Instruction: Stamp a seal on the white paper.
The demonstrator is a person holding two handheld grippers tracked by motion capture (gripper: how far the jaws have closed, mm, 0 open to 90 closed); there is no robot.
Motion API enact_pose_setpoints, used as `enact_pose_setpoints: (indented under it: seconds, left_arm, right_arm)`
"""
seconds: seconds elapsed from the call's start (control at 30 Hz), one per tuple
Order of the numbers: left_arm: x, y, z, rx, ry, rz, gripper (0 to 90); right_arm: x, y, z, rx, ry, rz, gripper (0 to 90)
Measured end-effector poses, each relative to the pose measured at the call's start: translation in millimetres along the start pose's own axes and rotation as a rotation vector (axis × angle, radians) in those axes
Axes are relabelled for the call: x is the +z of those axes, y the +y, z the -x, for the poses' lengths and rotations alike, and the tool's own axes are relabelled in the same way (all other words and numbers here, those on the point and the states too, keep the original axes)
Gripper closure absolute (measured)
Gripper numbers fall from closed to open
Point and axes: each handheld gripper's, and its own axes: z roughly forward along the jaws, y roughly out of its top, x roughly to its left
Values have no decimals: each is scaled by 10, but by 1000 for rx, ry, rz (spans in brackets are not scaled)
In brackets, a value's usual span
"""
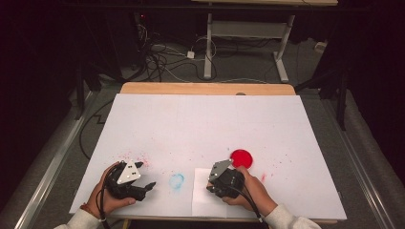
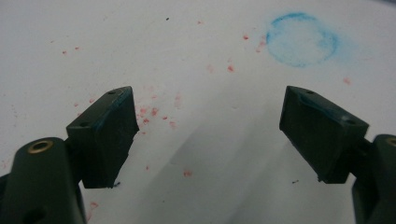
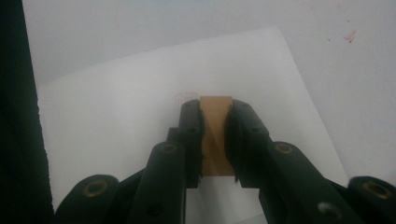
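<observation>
Stamp: a small tan wooden block (image 3: 215, 135) is pinched between the jaws of the right tool (image 3: 215, 140), its far end held just above a sheet of white paper (image 3: 140, 140).
Right tool: pressed together on the wooden block; in the high view the right tool (image 1: 224, 180) is seen near the front edge of the desk (image 1: 205, 119), over the paper (image 1: 203, 202).
Left tool: jaws spread wide with nothing between them; the left tool (image 2: 208, 135) is held low over the white desk surface, and in the high view the left tool (image 1: 131, 181) is seen at the front left.
Red disc: a round red disc (image 1: 241, 158) lies on the desk just beyond the right tool.
Blue ring: a smudged blue ring mark (image 2: 301, 39) is seen on the desk ahead of the left tool, between the two tools in the high view (image 1: 176, 181).
Red specks: red specks (image 2: 154, 112) are scattered over the desk around the left tool.
</observation>
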Motion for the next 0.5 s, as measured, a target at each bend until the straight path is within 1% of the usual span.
enact_pose_setpoints:
  seconds: [0.1,0.23,0.3,0.4,0.47,0.5]
  left_arm:
    - [-1,-1,-2,-1,0,0,185]
    - [0,0,-1,0,0,-1,185]
    - [-1,1,-2,-2,-2,1,185]
    - [-2,0,-1,0,-3,1,185]
    - [-5,-1,-6,-3,-4,3,185]
    - [-6,-1,-7,-5,-3,4,185]
  right_arm:
    - [2,-9,13,10,8,6,764]
    - [1,-3,9,5,4,3,763]
    - [1,-2,7,10,3,4,762]
    - [-7,-7,19,13,12,11,763]
    - [-24,1,10,5,3,5,763]
    - [-36,2,8,9,-4,15,763]
